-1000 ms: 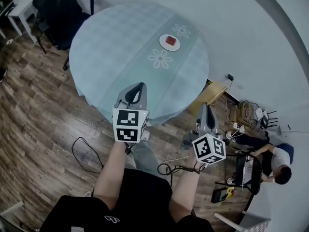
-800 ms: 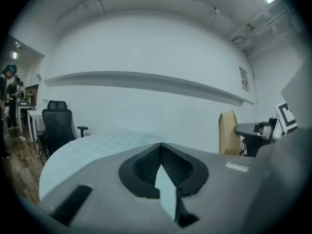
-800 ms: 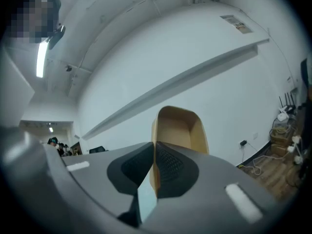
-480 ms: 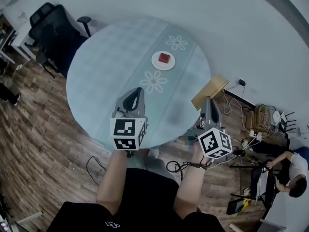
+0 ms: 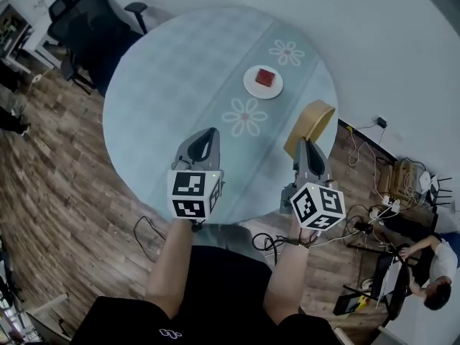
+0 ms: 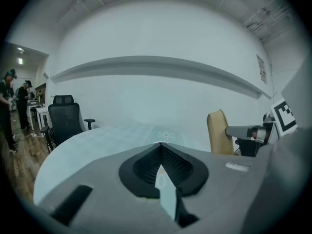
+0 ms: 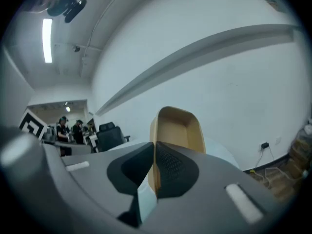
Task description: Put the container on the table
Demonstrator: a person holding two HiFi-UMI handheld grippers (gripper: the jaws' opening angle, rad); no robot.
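Only the right gripper view shows right tongs (image 7: 154, 149) pinching the container (image 7: 178, 128) wall; left tongs (image 6: 160, 148) closed, empty.

The head view looks steeply down from above the person onto the round table (image 5: 172, 85), with the left gripper (image 5: 207, 134) and right gripper (image 5: 307, 146) at its near edge. The left gripper view sits low, facing level across the tabletop. The right gripper view tilts upward, close on the container (image 7: 178, 126). All three views share the table, the container and the black office chair (image 5: 79, 27).
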